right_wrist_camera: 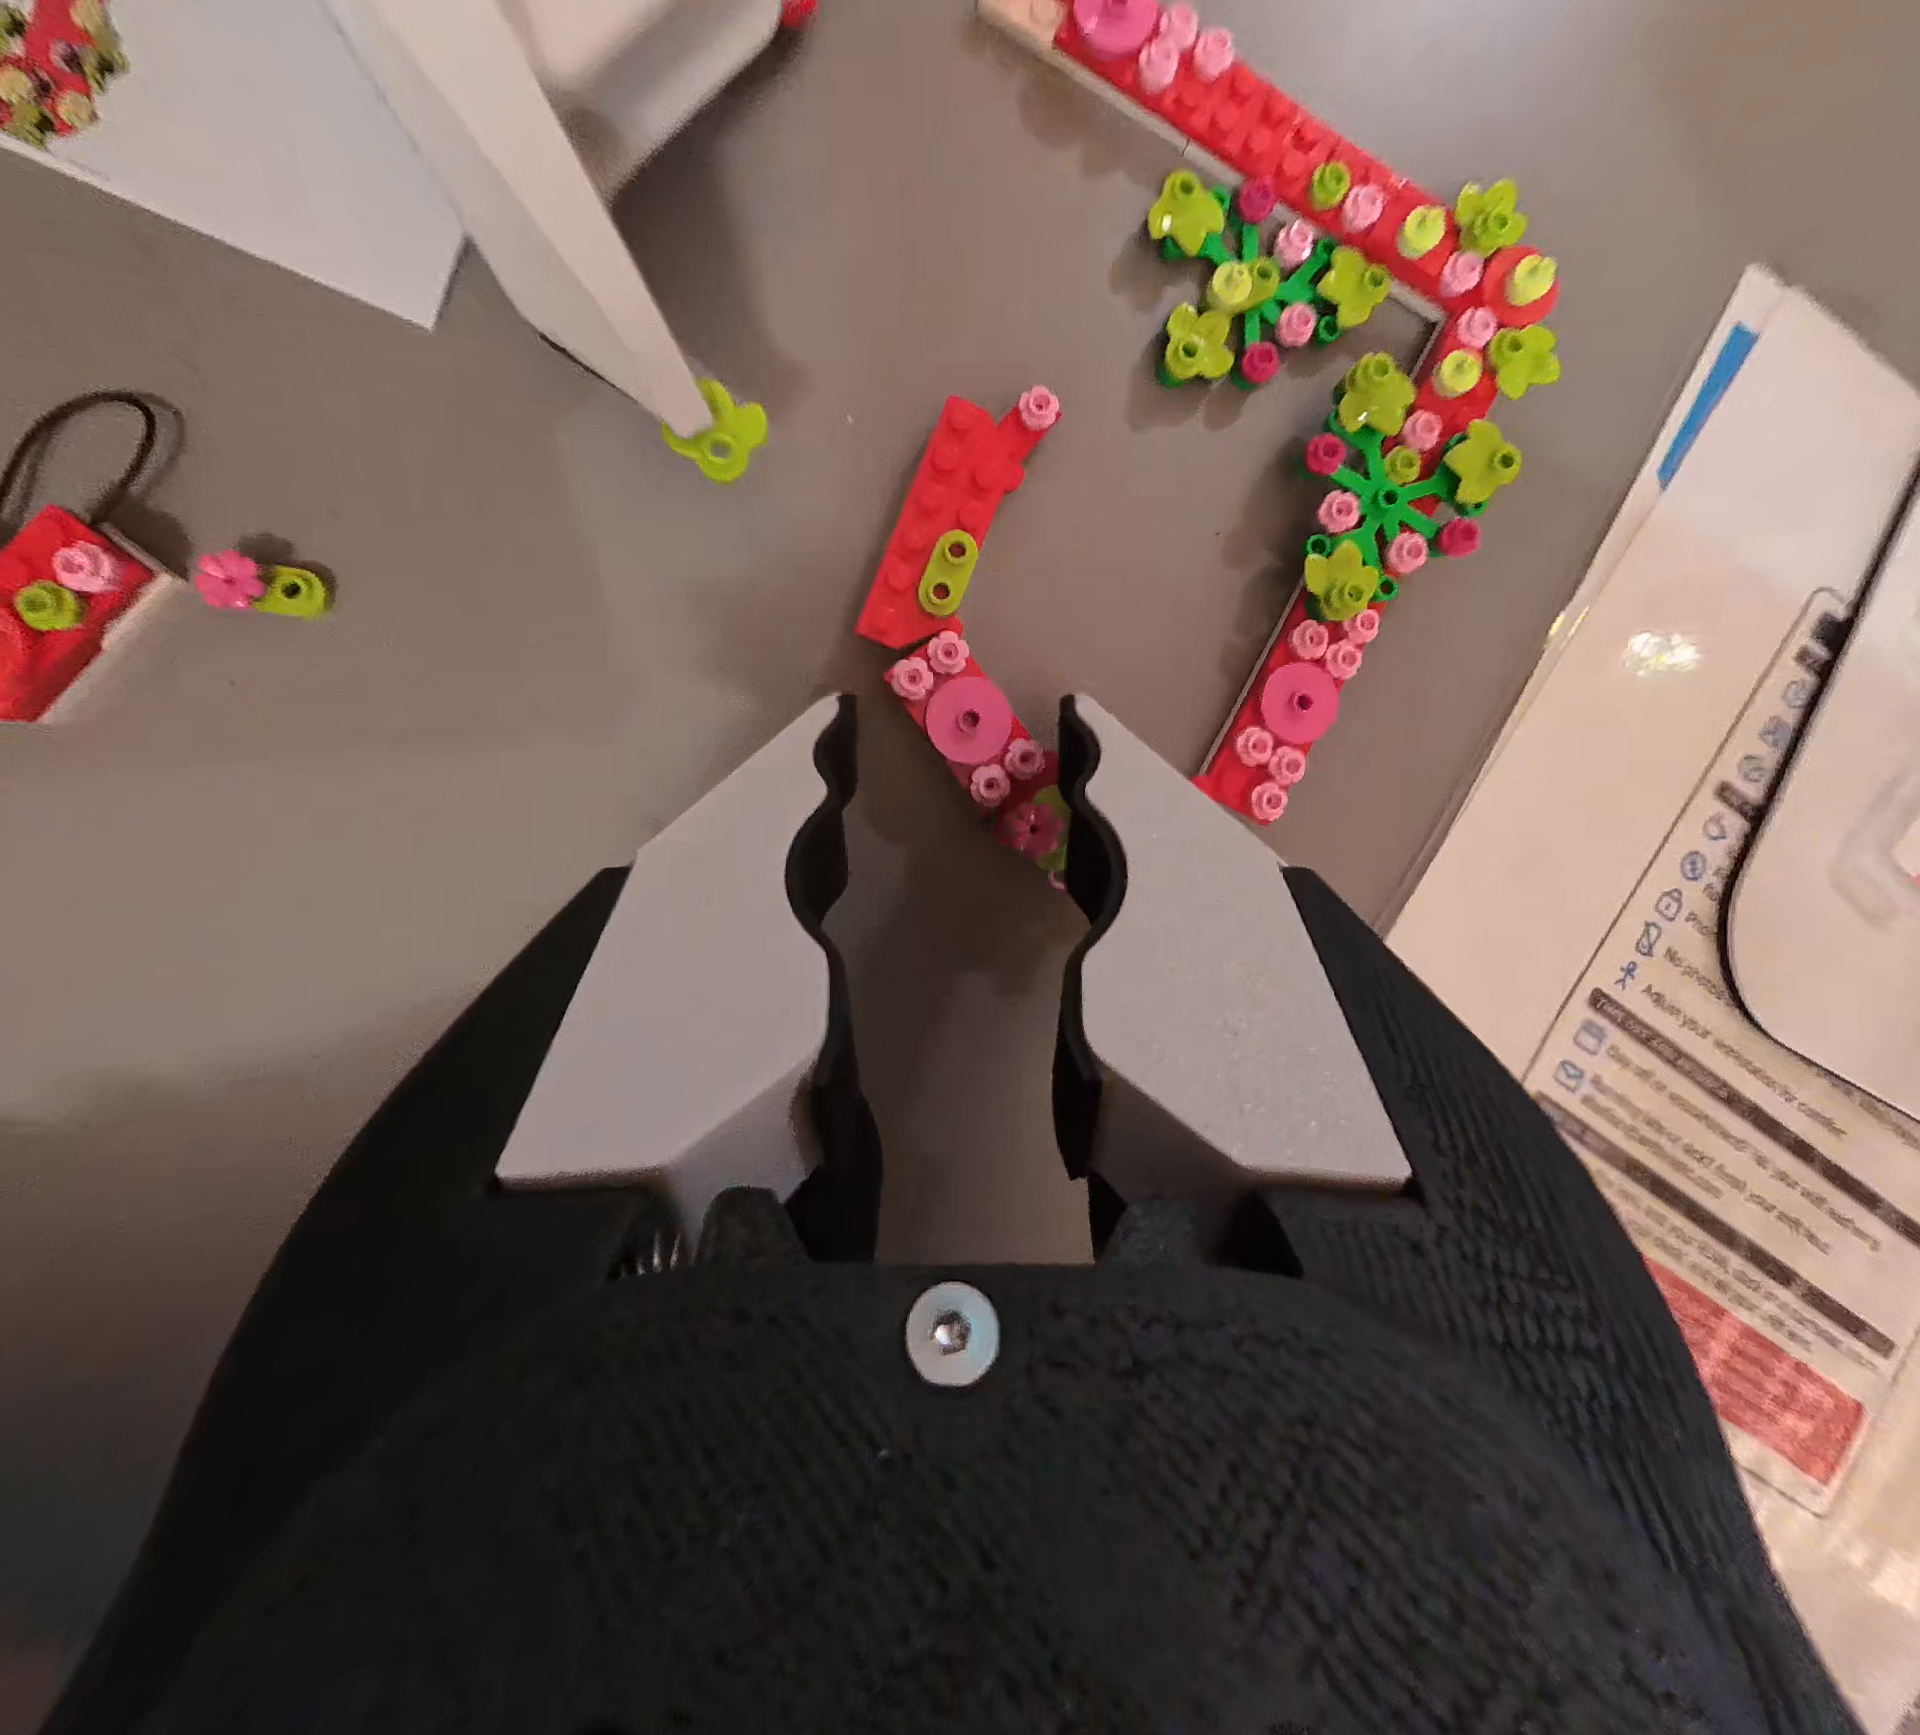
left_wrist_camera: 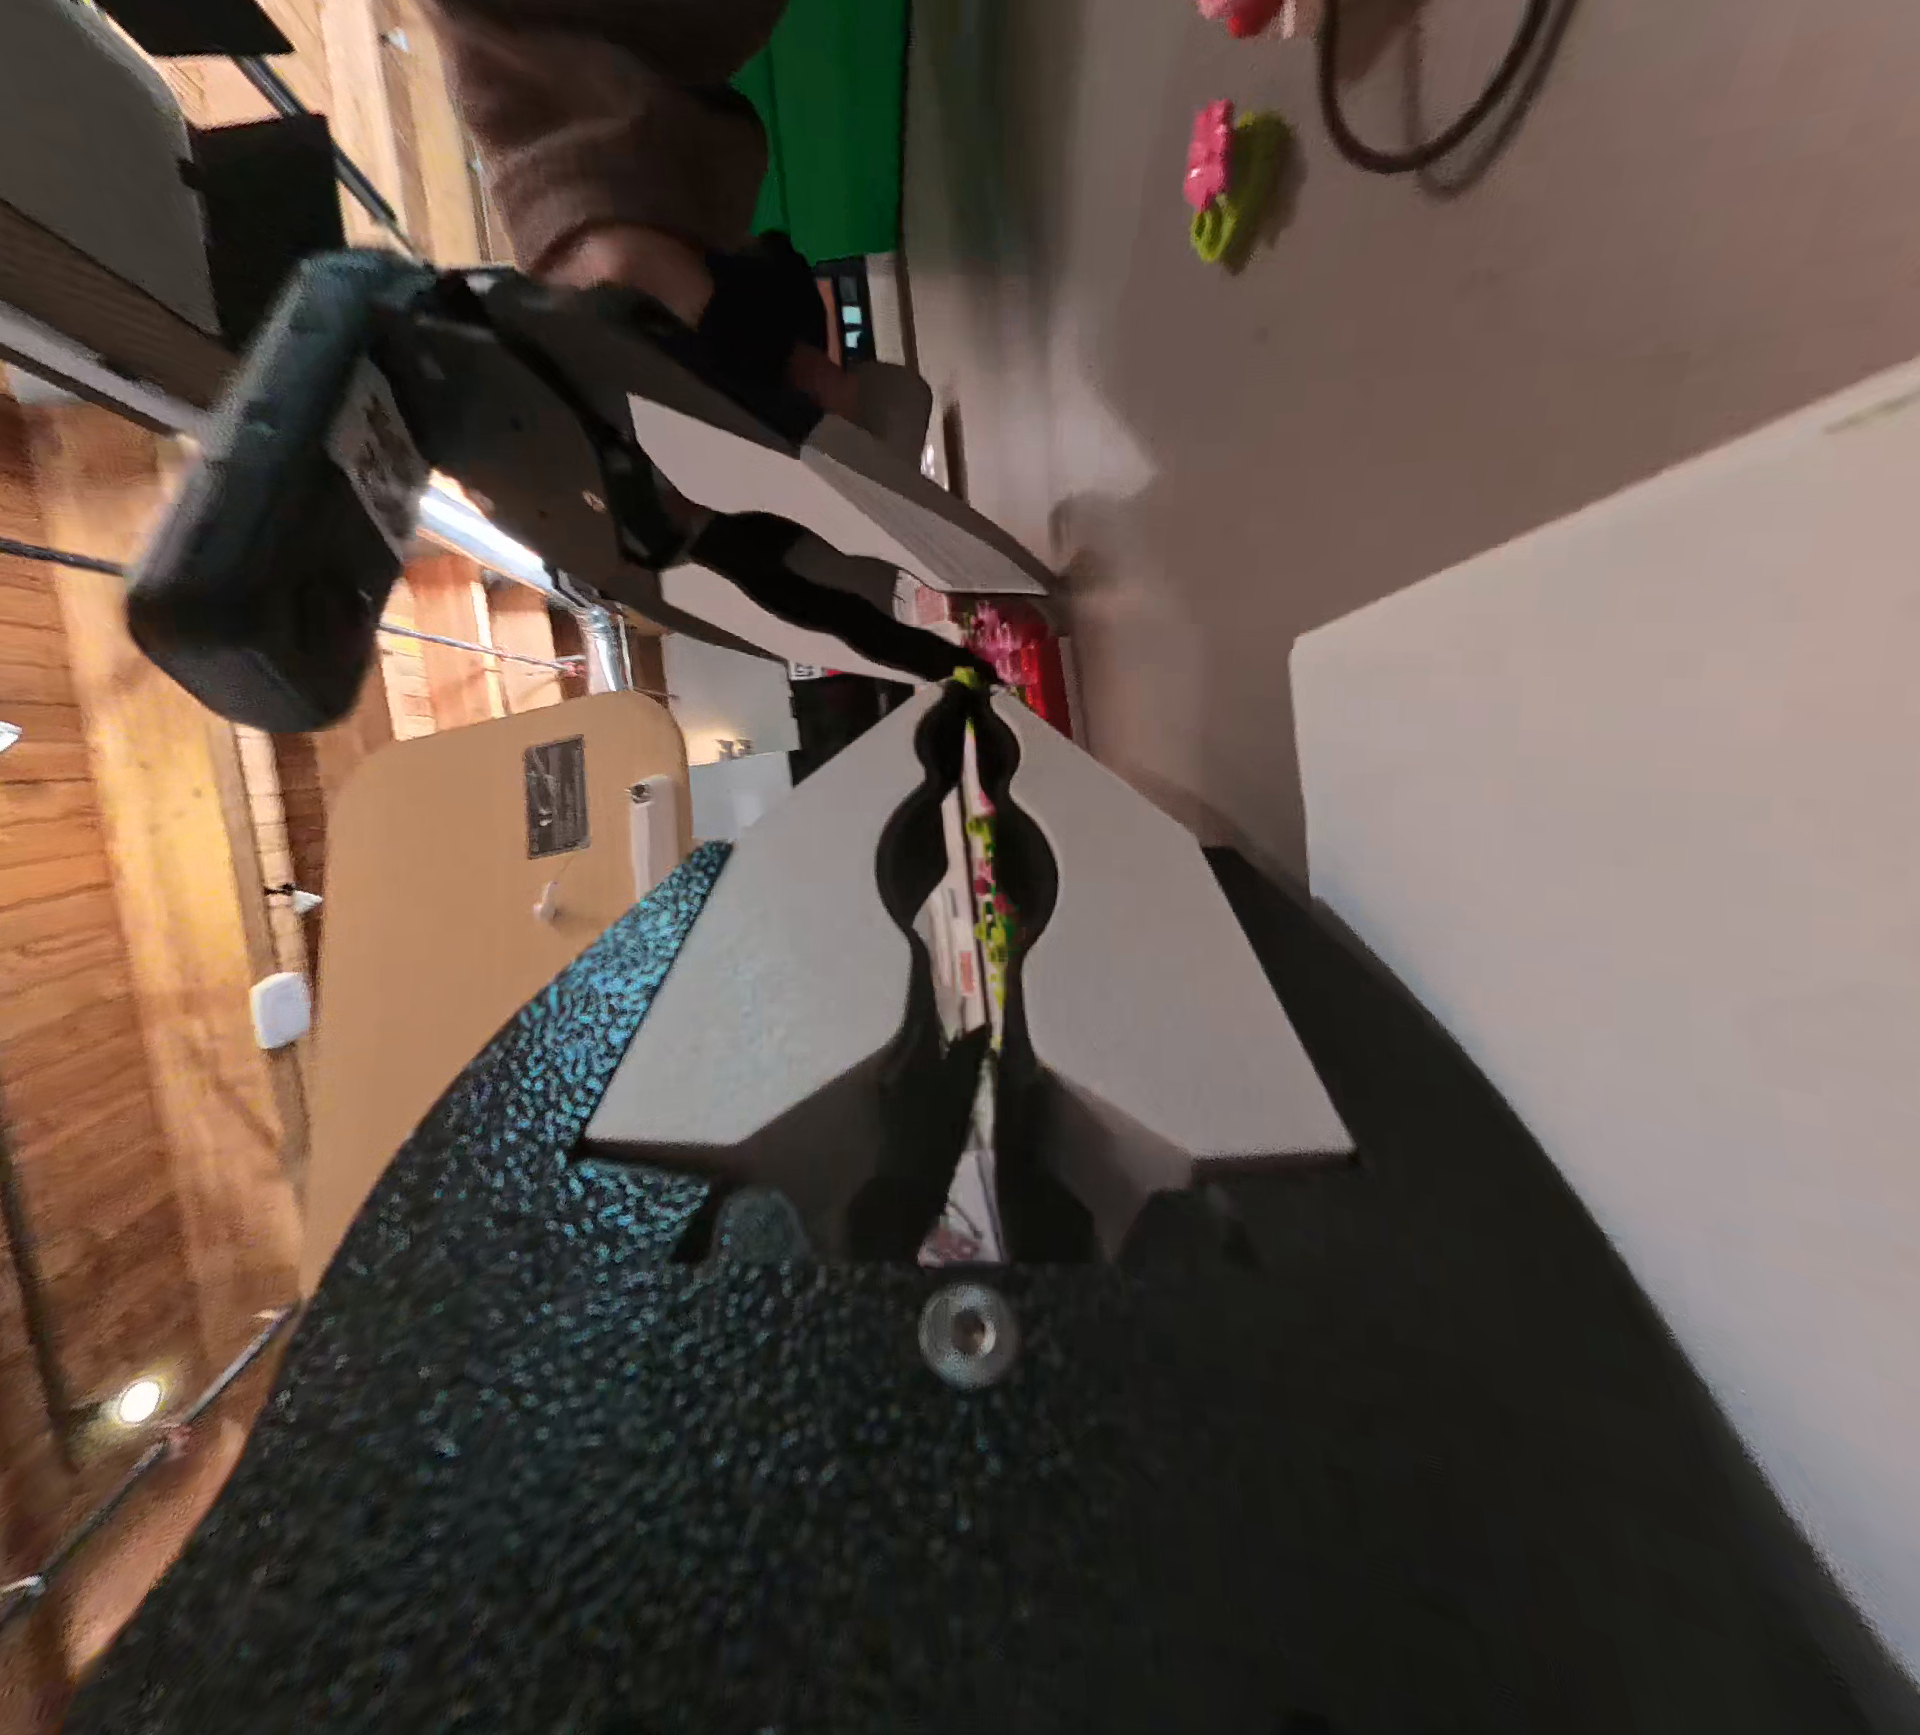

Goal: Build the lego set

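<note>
A grey desk (right_wrist_camera: 727,127) carried a partly built lego set, seen from cameras on two handheld grippers. The left gripper (left_wrist_camera: 968,688) had its jaws pinched nearly together on a small lime-green leaf piece (right_wrist_camera: 717,433), which in the right wrist view sat at that gripper's fingertip, at or just above the desk surface at centre left; whether it touched the desk could not be told. The right gripper (right_wrist_camera: 954,719) hovered with its jaws apart and empty, over the near end of a short red section (right_wrist_camera: 971,735) topped with pink flowers and a pink round disc. Just beyond it lay a red plate (right_wrist_camera: 940,522) carrying one lime-green link and a pink flower at its far tip. To the right stood the largest finished part, an L-shaped red frame (right_wrist_camera: 1351,397) thick with green stems, lime leaves and pink blossoms. A red corner block (right_wrist_camera: 52,605) with a dark cord, plus a loose pink flower on a lime piece (right_wrist_camera: 260,586), lay at far left. A white booklet (right_wrist_camera: 1714,854) rested at the right edge. Judging by this, roughly half was assembled; the loose sections had yet to be decorated and joined.
</note>
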{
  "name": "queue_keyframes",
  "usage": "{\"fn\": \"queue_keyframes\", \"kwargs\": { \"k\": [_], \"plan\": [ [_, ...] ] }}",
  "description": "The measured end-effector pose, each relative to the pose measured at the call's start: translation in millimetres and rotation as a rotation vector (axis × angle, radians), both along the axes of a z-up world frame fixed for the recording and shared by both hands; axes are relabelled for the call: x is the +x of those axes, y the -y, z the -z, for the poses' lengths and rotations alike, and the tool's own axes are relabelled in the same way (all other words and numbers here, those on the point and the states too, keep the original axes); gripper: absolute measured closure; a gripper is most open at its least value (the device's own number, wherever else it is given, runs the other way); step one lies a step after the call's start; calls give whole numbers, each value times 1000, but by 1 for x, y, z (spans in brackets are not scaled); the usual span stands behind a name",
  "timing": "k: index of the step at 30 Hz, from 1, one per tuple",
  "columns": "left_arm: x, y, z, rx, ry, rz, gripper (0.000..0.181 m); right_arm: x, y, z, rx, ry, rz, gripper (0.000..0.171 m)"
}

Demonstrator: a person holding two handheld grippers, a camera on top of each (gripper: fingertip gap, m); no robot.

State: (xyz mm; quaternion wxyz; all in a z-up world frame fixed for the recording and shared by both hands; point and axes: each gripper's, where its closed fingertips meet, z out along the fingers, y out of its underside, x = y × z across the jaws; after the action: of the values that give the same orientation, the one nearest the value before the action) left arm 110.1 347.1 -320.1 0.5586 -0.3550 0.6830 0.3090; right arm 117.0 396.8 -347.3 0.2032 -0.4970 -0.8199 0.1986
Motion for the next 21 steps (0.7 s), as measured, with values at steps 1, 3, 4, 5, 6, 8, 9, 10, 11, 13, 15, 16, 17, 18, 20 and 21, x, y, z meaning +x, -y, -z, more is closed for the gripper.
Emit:
{"fn": "queue_keyframes", "kwargs": {
  "k": [1, 3, 4, 5, 6, 8, 9, 10, 11, 13, 15, 16, 17, 18, 20, 21],
  "plan": [
    [1, 1, 0, 16, -12, 5, 181, 1, 1, 2, -24, 17, 1, 140],
    [3, 2, 1, 32, -35, 7, 181, 1, 5, 2, -77, 24, 9, 148],
    [4, 3, 2, 37, -38, 12, 181, 3, 9, 2, -103, 33, 5, 150],
    [5, 3, 1, 46, -42, 12, 181, 5, 14, 1, -131, 45, 6, 151],
    [5, 3, 1, 54, -51, 8, 181, 6, 18, 1, -154, 54, 9, 152],
    [7, 4, 3, 69, -72, 9, 181, 7, 27, 1, -194, 60, 5, 153],
    [7, 4, 2, 79, -79, 10, 181, 7, 31, 1, -216, 63, 4, 154],
    [7, 4, 2, 83, -84, 7, 181, 6, 34, 0, -233, 59, 5, 154],
    [7, 4, 2, 80, -88, 1, 181, 6, 38, 0, -250, 50, 4, 155],
    [6, 3, 3, 82, -103, -4, 181, 7, 44, 0, -287, 35, -6, 155],
    [5, 4, 5, 61, -118, 4, 181, 7, 44, 0, -305, 27, 4, 155],
    [6, 7, 7, 39, -131, 20, 181, 7, 44, 0, -311, 24, 4, 155],
    [7, 9, 9, 25, -144, 43, 181, 7, 44, 0, -317, 21, 5, 155],
    [8, 11, 9, 21, -160, 61, 181, 7, 44, 0, -322, 19, 5, 155],
    [7, 12, 12, 12, -196, 84, 181, 6, 44, 0, -330, 18, 7, 155],
    [7, 12, 12, 8, -193, 92, 181, 6, 44, 0, -329, 20, 8, 155]
  ]
}}
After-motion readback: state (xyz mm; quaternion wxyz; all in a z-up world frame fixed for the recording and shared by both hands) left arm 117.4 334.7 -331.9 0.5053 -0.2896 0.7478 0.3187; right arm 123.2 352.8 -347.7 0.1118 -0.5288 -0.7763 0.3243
